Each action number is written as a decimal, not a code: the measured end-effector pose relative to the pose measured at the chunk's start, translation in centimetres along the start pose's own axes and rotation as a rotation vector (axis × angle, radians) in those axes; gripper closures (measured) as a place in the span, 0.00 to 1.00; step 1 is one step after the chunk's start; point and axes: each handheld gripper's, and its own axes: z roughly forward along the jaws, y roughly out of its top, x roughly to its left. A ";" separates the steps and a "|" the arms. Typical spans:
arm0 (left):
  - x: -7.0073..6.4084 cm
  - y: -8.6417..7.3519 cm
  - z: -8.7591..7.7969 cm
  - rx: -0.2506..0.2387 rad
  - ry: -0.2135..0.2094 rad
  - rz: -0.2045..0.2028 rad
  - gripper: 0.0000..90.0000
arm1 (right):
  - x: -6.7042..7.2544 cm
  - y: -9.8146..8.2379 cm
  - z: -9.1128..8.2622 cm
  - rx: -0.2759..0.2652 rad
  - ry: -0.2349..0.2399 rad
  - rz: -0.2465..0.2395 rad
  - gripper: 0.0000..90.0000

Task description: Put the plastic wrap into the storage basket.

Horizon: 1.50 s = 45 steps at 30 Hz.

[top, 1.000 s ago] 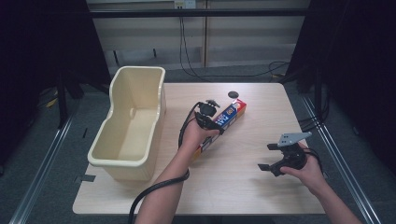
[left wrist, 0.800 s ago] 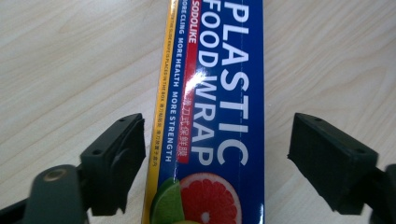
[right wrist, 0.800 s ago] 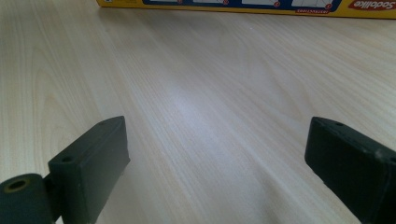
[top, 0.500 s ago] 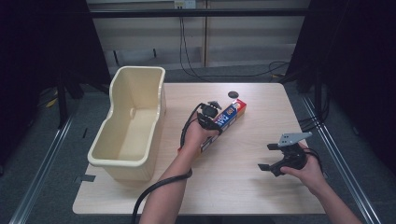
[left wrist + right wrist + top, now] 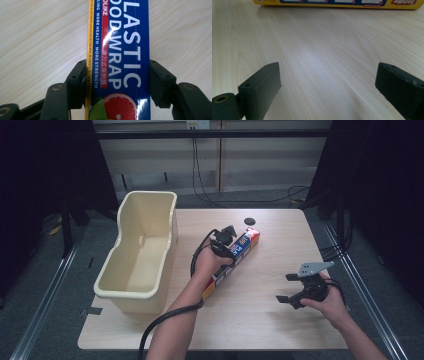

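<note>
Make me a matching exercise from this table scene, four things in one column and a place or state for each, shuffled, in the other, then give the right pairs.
Things:
1. left claw
2. right claw
3. cream tub
4. black disc

Places or states:
A. open over bare wood
B. at the table's left edge
C. shut across the plastic wrap box
D. lying beyond the box's far end

Pairs: 1-C, 2-A, 3-B, 4-D
</note>
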 end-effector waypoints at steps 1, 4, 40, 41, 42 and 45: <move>-0.1 0.0 -0.3 -0.001 0.007 -0.004 0.45 | 0.0 0.0 0.0 0.000 -0.001 0.001 0.07; -0.1 0.0 -1.1 0.019 0.006 0.002 0.45 | 0.0 0.0 0.0 -0.003 -0.001 0.000 0.07; 0.0 0.9 -11.3 0.071 -0.047 -0.083 0.45 | 0.2 0.3 0.2 -0.012 0.004 -0.005 0.03; 0.0 0.9 -11.3 0.071 -0.047 -0.083 0.45 | 0.3 0.3 0.3 -0.009 0.001 -0.007 0.03; 0.1 0.9 -11.6 0.066 -0.050 -0.073 0.45 | 0.3 0.3 0.3 -0.009 0.001 -0.007 0.03; 0.3 0.8 -12.6 0.076 -0.061 -0.078 0.45 | 0.3 0.4 0.3 -0.006 0.007 -0.012 0.03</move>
